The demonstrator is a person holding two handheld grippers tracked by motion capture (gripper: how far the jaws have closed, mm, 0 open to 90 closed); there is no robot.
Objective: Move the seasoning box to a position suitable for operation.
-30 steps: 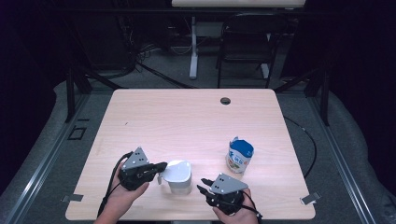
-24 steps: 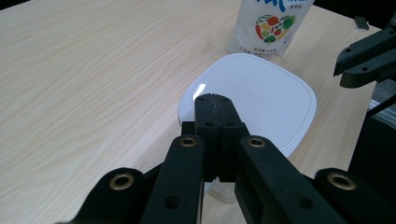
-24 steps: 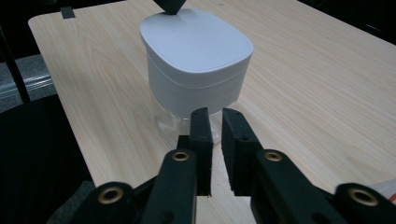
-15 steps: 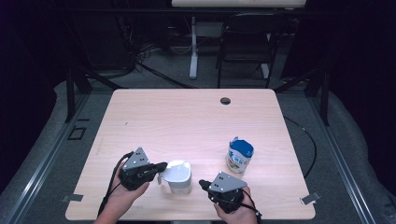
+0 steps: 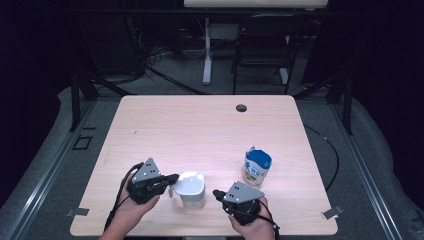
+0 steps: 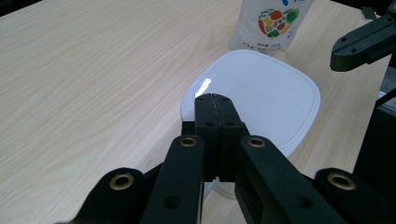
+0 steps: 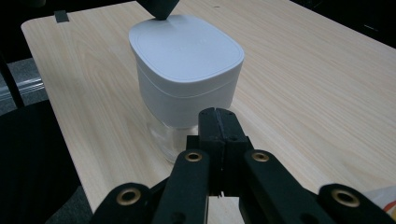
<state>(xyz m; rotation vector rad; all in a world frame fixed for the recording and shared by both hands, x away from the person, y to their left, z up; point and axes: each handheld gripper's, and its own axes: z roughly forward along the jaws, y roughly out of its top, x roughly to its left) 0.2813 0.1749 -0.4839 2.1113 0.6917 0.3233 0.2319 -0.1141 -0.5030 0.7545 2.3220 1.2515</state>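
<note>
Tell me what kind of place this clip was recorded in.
Probably a lab or studio recording bay, not a home. A bare wooden table with a cable hole stands on a grey floor inside a dark metal frame, with loose cables and an office chair behind it.

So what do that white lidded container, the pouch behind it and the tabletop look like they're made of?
The white container looks like smooth matte plastic with a soft highlight on its lid; its lower body seems clear, glass or plastic. The pouch looks like glossy printed plastic film, crinkled at its torn top. The table shows pale wood grain, probably a laminate.
</note>
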